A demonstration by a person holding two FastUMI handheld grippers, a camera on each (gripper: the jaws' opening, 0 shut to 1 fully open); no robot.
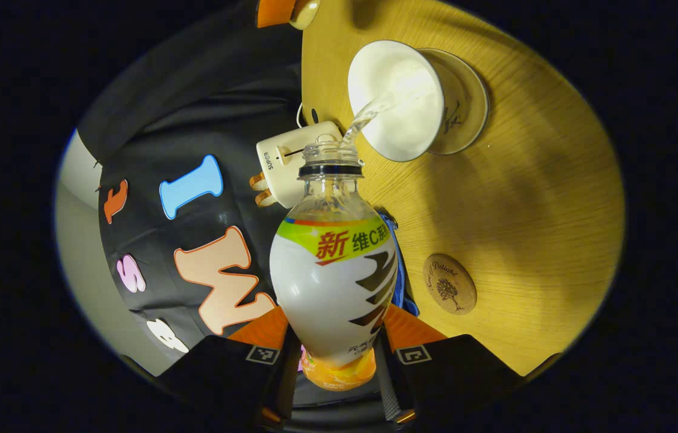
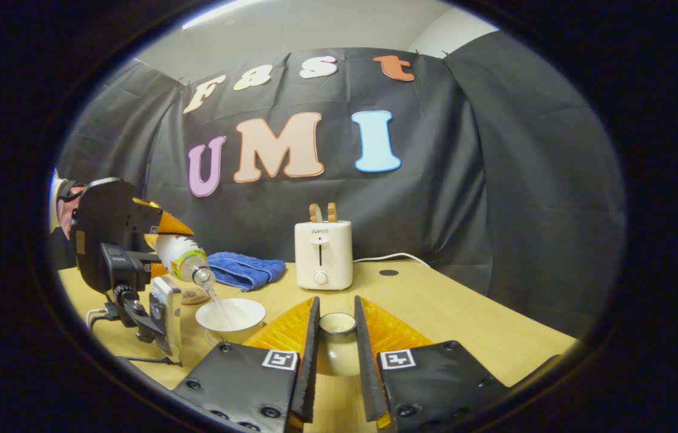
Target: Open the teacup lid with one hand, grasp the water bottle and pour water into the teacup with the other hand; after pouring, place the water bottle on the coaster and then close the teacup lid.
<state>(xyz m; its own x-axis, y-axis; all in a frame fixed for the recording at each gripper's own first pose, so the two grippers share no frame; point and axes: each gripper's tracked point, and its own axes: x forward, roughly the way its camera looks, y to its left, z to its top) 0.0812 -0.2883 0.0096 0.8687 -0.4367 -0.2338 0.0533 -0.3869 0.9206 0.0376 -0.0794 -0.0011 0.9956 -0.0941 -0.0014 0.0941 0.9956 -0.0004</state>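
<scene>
Water streams from the tipped water bottle (image 1: 334, 264) into the open teacup (image 1: 396, 99), which sits on its saucer (image 1: 465, 102) on the wooden desk (image 1: 531, 198). The left gripper (image 1: 335, 361) has its jaws pinching the bottle's lower body. In the right gripper view, the right gripper (image 2: 336, 343) pinches the teacup lid (image 2: 337, 340) between its jaws, just right of the cup and above the desk. The round coaster (image 1: 449, 283) lies bare on the desk near the bottle. A toaster (image 2: 323, 254) and blue towel (image 2: 243, 269) stand behind.
</scene>
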